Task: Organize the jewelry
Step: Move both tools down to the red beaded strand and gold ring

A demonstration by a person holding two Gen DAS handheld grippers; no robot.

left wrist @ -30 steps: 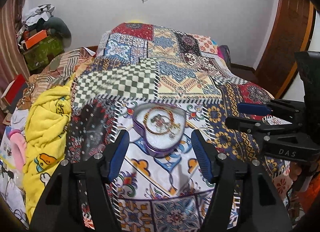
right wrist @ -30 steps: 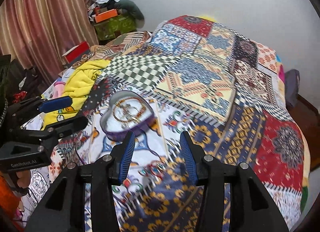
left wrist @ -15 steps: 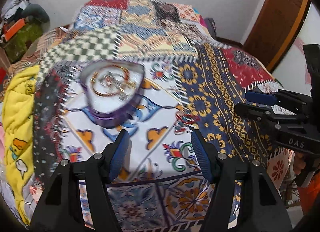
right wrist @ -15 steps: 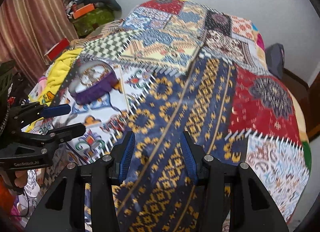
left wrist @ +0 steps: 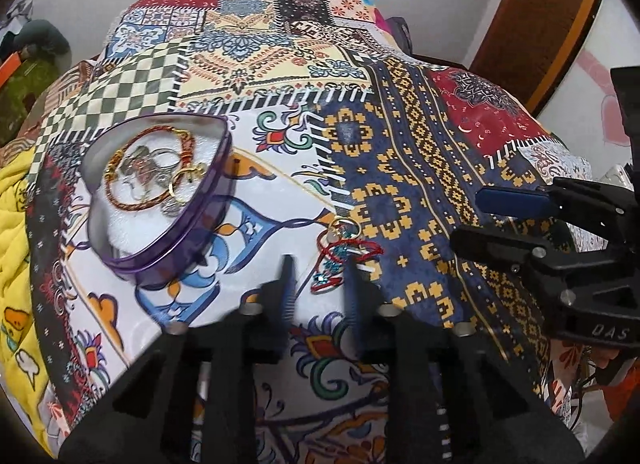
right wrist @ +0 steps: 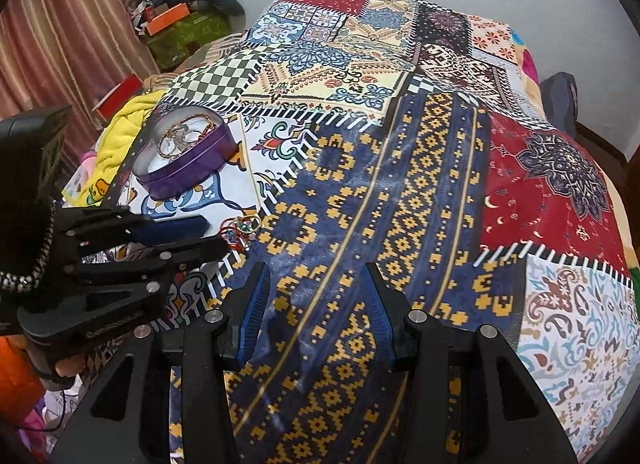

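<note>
A red thread bracelet with teal beads and a gold ring [left wrist: 344, 252] lies on the patchwork bedspread [left wrist: 420, 168]. My left gripper [left wrist: 320, 268] stands low over it, fingers narrowed to either side of it but still apart. To its left sits a purple heart-shaped tin [left wrist: 160, 192] holding a red-gold bangle and other jewellery on white padding. In the right wrist view the tin [right wrist: 184, 156] is at the far left, and the bracelet [right wrist: 240, 228] lies at the left gripper's tips. My right gripper [right wrist: 316, 288] hangs open and empty over the blue-and-yellow patch.
A yellow blanket [left wrist: 16, 224] is bunched along the bed's left side. Striped curtains [right wrist: 60, 44] and a pile of boxes and clothes [right wrist: 180, 20] stand beyond it. A wooden door [left wrist: 540, 24] is at the far right. The bedspread drops off at the near edge.
My left gripper has swung right from the tin to the bracelet, dropped lower, and its fingers have drawn closer together. The right gripper shifted slightly over the blue patch, still open.
</note>
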